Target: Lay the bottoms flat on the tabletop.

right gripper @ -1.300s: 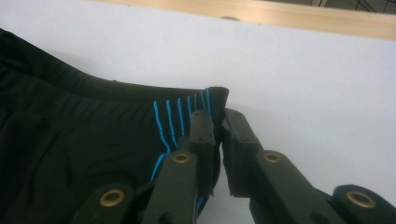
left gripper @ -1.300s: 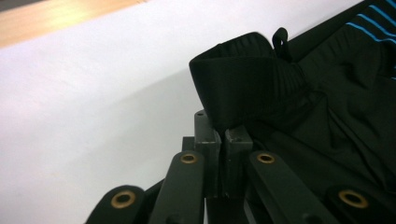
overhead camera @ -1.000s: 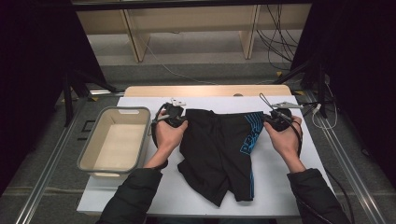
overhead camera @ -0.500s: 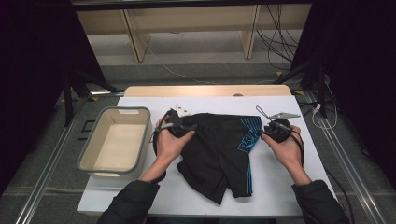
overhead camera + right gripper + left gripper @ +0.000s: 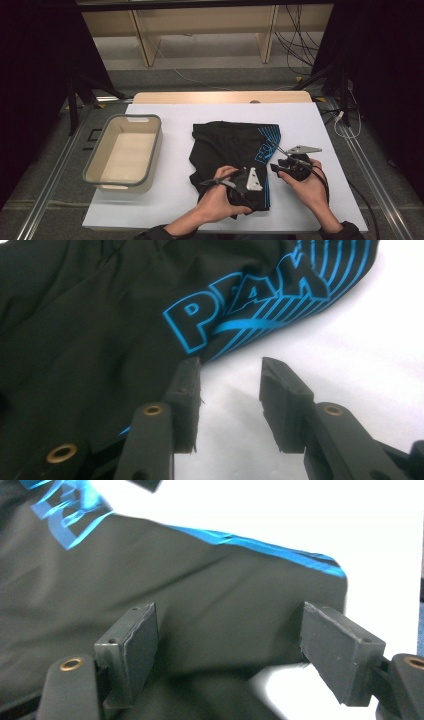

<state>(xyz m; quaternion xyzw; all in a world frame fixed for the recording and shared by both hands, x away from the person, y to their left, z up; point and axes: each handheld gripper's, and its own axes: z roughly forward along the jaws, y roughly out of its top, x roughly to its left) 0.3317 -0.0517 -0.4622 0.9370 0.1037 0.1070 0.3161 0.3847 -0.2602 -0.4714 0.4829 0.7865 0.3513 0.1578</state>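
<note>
The left hand-held gripper (image 5: 212, 181) hovers over the near hem of the black sports shorts with blue printed lettering (image 5: 232, 155). Its jaws stand wide apart and have just been opening, with cloth beneath them but nothing pinched. The right hand-held gripper (image 5: 276, 168) sits just beside the shorts' right edge, its jaws parted over bare white worktop (image 5: 170, 200), touching no fabric.

The shorts lie in the middle of the worktop, folded narrower, with the blue-striped side to the right. A grey rectangular plastic bin (image 5: 100, 167) stands empty, well apart on the left.

This looks like a folding job between folds: one fold is laid, and both hands are moving to a new hold. The next move probably calls for closing on the lower hem corners and carrying them toward the waistband.

A second ago both grippers held the shorts at the far waistband corners, spread wide; since then the hands have come to the near edge and the garment has narrowed.
</note>
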